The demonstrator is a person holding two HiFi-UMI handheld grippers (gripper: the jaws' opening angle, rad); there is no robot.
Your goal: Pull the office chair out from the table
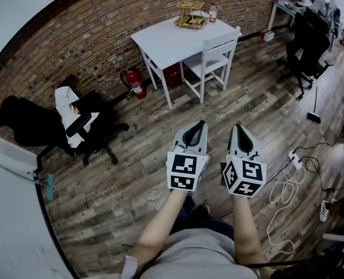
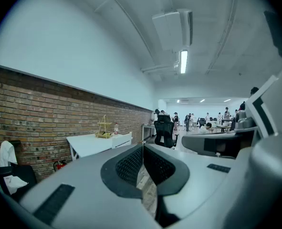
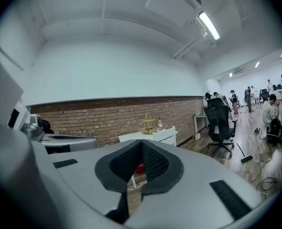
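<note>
The office chair [image 1: 307, 39], black, stands on the wood floor [image 1: 131, 179] at the far right, near a small table [image 1: 285, 6] by the brick wall [image 1: 73, 45]. Straight ahead, a white chair [image 1: 213, 60] is tucked in at a white table [image 1: 169, 39]. The left hand-held gripper [image 1: 202, 123] and right hand-held gripper [image 1: 238, 127] are side by side, well short of both chairs, jaws closed on nothing.
</note>
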